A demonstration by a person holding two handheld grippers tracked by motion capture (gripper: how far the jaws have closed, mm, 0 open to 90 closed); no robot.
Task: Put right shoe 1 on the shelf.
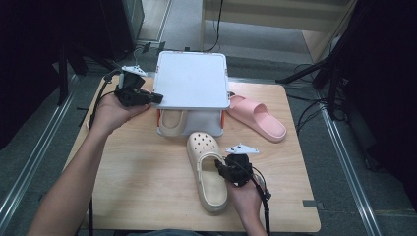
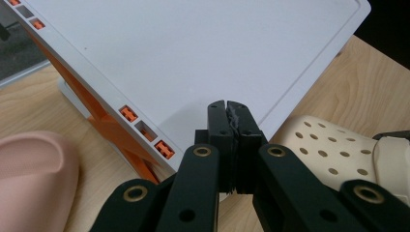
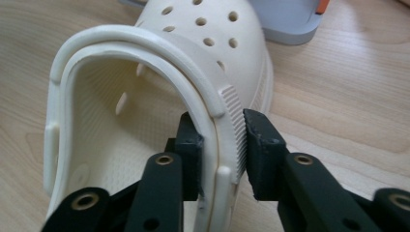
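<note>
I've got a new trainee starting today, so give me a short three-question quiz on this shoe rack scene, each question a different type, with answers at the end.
1. True or false: the left gripper holds the pink slide.
2. Multiple choice: the right gripper has its jaws around which part of the cream clog? A) the toe, B) the side wall at the opening, C) the sole at the heel.
3. Where does the second cream shoe sit?

Key
1. False: its jaws are shut, empty, by the corner of the grey rack. The slide lies on the table, right of the rack.
2. B: one jaw inside, one outside.
3. On the rack's lower level, under the top shelf.
</note>
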